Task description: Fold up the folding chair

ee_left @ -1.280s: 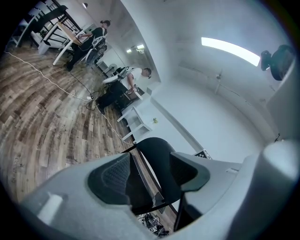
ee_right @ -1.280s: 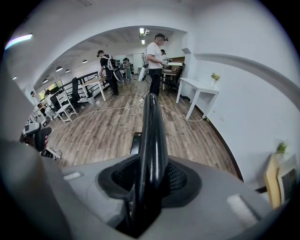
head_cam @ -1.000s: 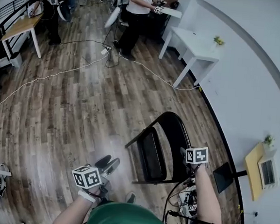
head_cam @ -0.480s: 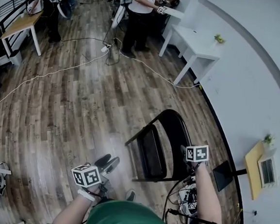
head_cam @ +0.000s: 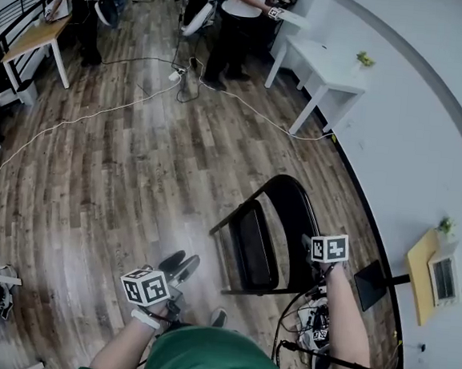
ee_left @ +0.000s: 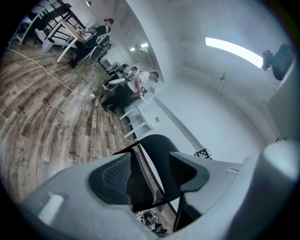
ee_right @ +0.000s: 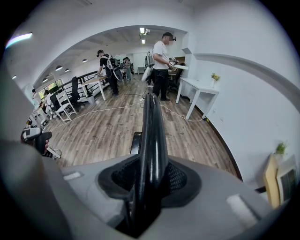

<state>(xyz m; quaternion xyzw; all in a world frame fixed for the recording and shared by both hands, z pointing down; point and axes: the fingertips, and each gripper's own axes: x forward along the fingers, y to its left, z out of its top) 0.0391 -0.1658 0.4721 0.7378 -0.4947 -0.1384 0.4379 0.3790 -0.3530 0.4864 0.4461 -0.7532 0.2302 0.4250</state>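
Right tool (ee_right: 149, 185): part-way closed and clamped on the black back frame of the folding chair (head_cam: 288, 217), a pad pressed on either side of the tube.
Left tool (ee_left: 151, 174): jaws apart, gripping nothing, held off the chair with bare floor between.
Chair place: on the wood floor (head_cam: 120, 170), near the curved white wall (head_cam: 414, 115), just ahead of the person.
Chair long axis: in the head view, up the picture from the right tool, leaning slightly left, rounded end of the back farthest away.
Chair facing: seat (head_cam: 254, 250) left of the back, toward the left tool.
Markings: square black-and-white patterns on each tool's cube (head_cam: 329, 248).
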